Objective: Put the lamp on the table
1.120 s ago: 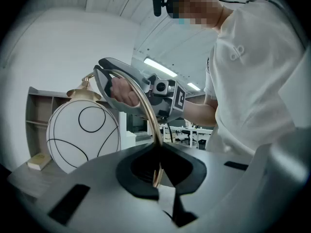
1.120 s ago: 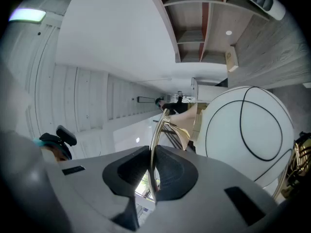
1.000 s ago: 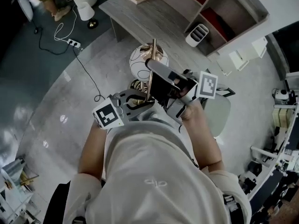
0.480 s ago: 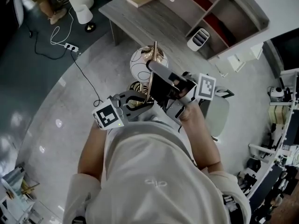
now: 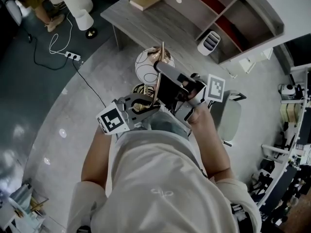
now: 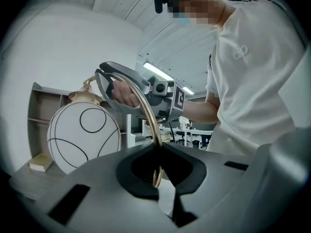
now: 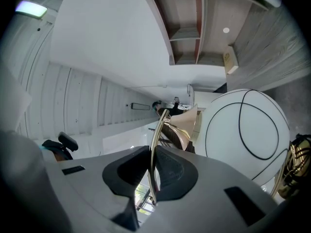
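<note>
Both grippers hold the lamp (image 5: 145, 66) in the air above the floor (image 5: 68, 110), close to the grey desk (image 5: 160, 21). The left gripper (image 6: 158, 171) has its jaws clamped low on the thin brass stem (image 6: 146, 108). The right gripper (image 7: 150, 178) has its jaws clamped on the same stem higher up. The white globe shade (image 7: 248, 130) hangs beyond them, perhaps just at the desk's edge.

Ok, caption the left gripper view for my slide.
Left gripper clamps the lamp's brass stem; white globe shade at left.
</note>
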### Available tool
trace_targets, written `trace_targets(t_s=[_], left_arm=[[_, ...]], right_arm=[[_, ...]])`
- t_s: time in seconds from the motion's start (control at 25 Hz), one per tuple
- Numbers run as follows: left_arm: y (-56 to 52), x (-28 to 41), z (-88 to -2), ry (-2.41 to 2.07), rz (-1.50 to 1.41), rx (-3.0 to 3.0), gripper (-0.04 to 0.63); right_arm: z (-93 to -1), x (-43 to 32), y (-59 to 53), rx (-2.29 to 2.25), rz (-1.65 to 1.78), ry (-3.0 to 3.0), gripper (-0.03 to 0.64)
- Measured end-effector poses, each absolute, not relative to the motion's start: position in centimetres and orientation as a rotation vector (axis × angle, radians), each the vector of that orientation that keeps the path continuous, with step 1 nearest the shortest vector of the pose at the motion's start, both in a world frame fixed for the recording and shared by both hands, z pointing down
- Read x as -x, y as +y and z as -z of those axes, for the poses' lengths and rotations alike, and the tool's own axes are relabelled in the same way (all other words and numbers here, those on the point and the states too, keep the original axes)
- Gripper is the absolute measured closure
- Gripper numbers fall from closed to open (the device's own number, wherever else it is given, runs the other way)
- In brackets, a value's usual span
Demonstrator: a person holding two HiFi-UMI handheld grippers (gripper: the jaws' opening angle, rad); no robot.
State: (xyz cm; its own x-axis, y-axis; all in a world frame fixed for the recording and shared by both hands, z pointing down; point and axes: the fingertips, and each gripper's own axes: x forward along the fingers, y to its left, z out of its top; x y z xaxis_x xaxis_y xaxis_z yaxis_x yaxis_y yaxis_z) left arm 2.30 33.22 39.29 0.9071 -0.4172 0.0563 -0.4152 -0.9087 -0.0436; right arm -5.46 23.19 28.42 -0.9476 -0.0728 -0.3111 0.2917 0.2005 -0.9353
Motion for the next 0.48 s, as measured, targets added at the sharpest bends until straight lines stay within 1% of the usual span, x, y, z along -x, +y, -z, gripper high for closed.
trace_targets(t_s=[0.48], left_arm=[[23.1, -0.2, -41.3, 0.694, 0.155, 3.064, 0.570]], right_arm=[[-30.3, 7.8, 13.2, -0.229, 1.836, 2.175, 0.551]])
